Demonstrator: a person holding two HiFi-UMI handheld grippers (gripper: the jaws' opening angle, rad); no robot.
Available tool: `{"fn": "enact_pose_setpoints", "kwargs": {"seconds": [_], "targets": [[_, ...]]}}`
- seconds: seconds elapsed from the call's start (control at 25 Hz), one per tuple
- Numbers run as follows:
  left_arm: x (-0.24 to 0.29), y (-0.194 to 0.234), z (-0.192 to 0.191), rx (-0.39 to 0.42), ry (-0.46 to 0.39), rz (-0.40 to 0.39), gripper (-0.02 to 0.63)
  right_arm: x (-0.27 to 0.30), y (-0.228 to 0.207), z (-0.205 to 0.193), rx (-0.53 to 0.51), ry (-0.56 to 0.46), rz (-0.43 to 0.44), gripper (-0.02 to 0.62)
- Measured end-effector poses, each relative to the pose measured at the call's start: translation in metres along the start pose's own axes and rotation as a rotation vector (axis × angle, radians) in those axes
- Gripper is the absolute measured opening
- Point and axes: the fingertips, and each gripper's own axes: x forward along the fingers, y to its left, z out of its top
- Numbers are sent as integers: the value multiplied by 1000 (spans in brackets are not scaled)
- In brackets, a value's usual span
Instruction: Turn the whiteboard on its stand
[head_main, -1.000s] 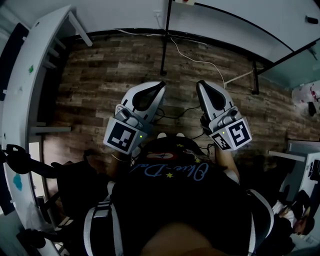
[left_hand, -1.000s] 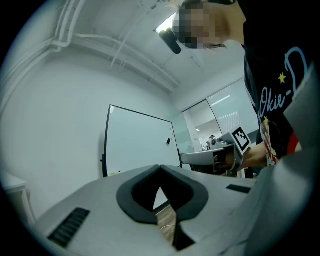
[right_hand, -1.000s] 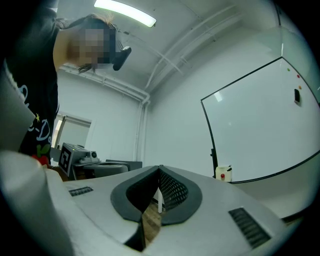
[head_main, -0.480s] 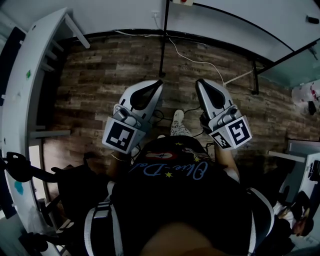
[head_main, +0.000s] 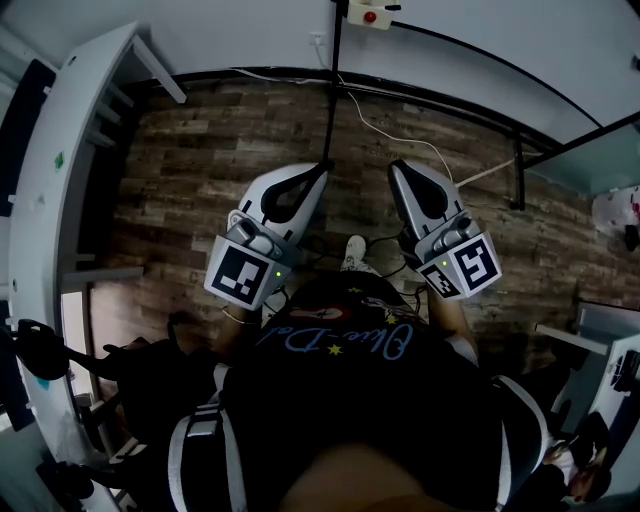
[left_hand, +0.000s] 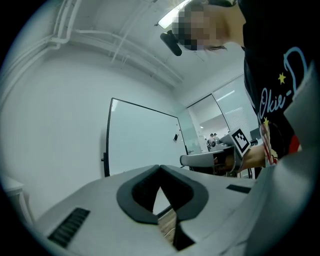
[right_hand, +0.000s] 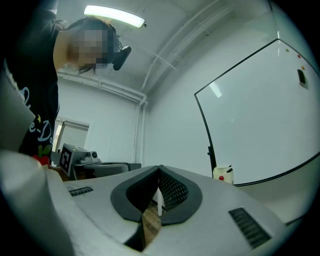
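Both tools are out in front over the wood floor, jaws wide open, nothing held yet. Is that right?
Not quite: the jaws are not open. The left tool and the right tool each have their jaws closed together, as the left and right gripper views show. The rest holds: both are out in front over the wood floor, nothing held.

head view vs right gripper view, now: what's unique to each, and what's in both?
Head view only: the marker cube on the right gripper, the person's shoe and the white cable.

Right gripper view only: the ceiling light, the whiteboard up to its top edge, and the right gripper's jaws seen end on, closed together with nothing between them.

Both: the black stand upright, the white box with a red button beside it, and the left gripper.
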Motion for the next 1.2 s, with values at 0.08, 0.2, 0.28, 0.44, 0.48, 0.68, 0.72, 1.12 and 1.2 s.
{"fn": "enact_pose_setpoints", "kwargs": {"seconds": [0.08,0.2,0.28,0.44,0.48,0.68,0.72,1.12,1.2], "targets": [[11,3,-1,2,4,-4,11,3,-12,-1,8,-2,-5,23],[27,10,-4,3,16,-7,9,7,-28,-2,14,-2,-7,23],[37,14,-6,4,23,-7,11,10,-39,-3,21,-3,-8,23],[58,21,-10,5,31,-9,9,13,-61,-4,24,-2,-19,23],[62,23,-11,3,32,-10,9,14,-66,-5,19,1,-22,23],[82,31,-14,16,42,-5,9,23,-88,-8,36,-9,-7,23],[87,32,-15,24,45,-5,11,24,-93,-8,39,-12,-5,23],[126,46,-15,51,44,29,9,34,-135,-5,36,-28,31,23],[133,48,-17,53,45,31,9,36,-144,-4,37,-30,32,23]]}}
